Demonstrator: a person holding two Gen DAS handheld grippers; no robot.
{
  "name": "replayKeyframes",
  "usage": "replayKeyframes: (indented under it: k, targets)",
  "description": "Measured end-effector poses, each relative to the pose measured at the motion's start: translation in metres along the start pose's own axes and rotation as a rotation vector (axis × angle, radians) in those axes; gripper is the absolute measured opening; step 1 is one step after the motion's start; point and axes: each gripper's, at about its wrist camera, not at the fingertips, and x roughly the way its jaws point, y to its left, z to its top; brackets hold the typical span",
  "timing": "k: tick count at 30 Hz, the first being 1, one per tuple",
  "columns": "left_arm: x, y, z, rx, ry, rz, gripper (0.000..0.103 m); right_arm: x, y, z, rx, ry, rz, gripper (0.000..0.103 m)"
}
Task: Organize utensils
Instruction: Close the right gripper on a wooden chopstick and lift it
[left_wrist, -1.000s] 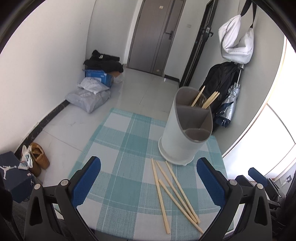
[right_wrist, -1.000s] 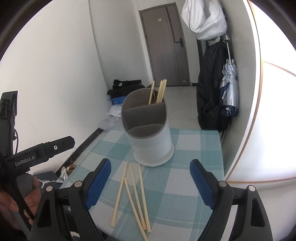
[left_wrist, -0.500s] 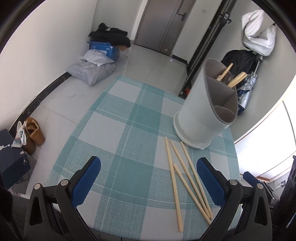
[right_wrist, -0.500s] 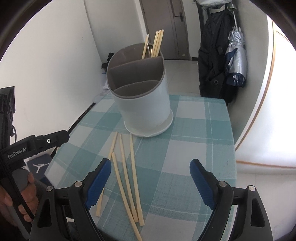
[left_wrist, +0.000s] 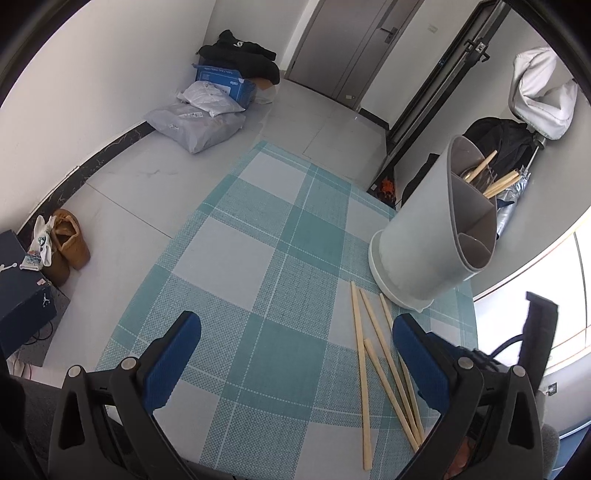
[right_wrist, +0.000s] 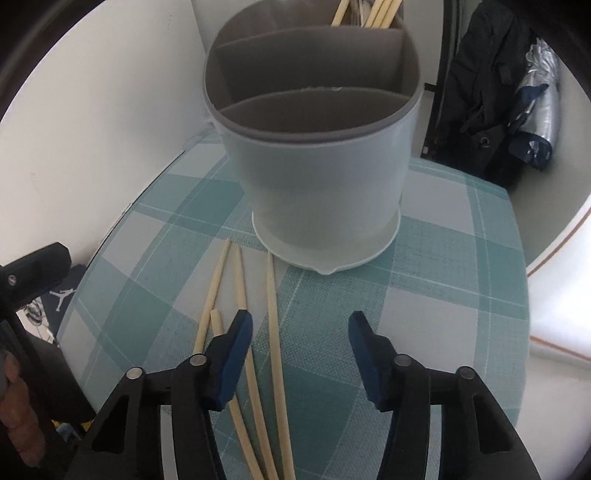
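Dropping low, my right claw (right_wrist: 301, 341) is narrowing, empty, over the chopsticks (right_wrist: 273, 332) lying on the desk (right_wrist: 443, 280) beside the holder (right_wrist: 314, 177); I'm readying a pick. Left claw (left_wrist: 295, 362) is gaping, idle.

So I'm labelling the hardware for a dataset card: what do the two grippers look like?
Both look alike. The left gripper and right gripper each have two blue, flat, paddle-like pads on black angular arms with silver pivot bolts. In the right view the other gripper's black body shows at the left edge, held in a bare hand. No lettering is readable now.
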Motion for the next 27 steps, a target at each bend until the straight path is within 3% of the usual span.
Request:
replayKeyframes:
  k: [4, 6, 9, 27]
  targets:
    - [0.001, 0.006, 0.003, -0.023, 0.009, -0.007, 0.102, 0.005, 0.008, -0.001, -0.034, 0.005, -0.002, 0.033]
    - [0.000, 0.008, 0.005, -0.028, 0.006, -0.007, 0.102, 0.008, 0.012, -0.001, -0.067, 0.013, -0.005, 0.017]
    - [0.000, 0.011, 0.007, -0.035, 0.003, -0.004, 0.102, 0.008, 0.020, -0.003, -0.104, 0.022, -0.005, 0.005]
    - [-0.004, 0.010, 0.006, -0.037, -0.008, -0.001, 0.102, -0.019, 0.008, -0.032, -0.189, 0.160, 0.033, 0.009]
